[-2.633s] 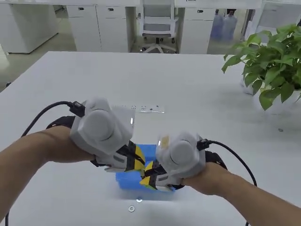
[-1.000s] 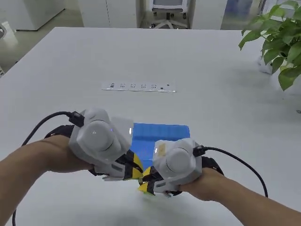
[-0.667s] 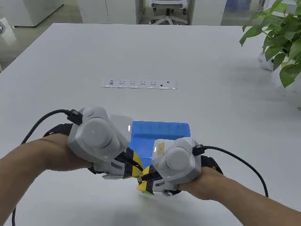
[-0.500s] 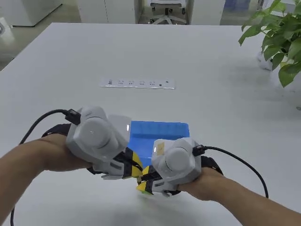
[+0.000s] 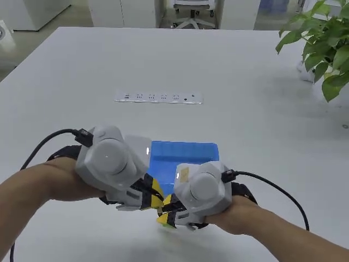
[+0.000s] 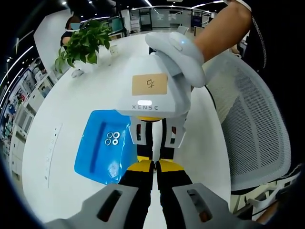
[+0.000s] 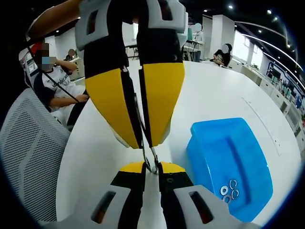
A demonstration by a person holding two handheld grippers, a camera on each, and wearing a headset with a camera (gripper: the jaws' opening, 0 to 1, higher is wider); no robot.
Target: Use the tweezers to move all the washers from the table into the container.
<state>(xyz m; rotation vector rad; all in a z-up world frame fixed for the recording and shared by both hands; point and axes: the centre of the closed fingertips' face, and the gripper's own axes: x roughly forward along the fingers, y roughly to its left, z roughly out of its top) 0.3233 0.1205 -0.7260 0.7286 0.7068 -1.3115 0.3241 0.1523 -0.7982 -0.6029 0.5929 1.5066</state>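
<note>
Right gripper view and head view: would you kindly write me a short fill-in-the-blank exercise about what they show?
1. The washers lie inside the ___ container.
2. The tweezers are clamped between the ___ jaw tips of the left gripper.
3. At the far right of the table stands a potted ___ with green leaves.

Missing words: blue; yellow; plant.

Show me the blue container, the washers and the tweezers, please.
container [image 7: 243, 155], right gripper view, bare floor inside.
washers [image 7: 229, 191], right gripper view, middle of the cluster.
tweezers [image 7: 147, 152], right gripper view, thin metal legs near the tip.
</note>
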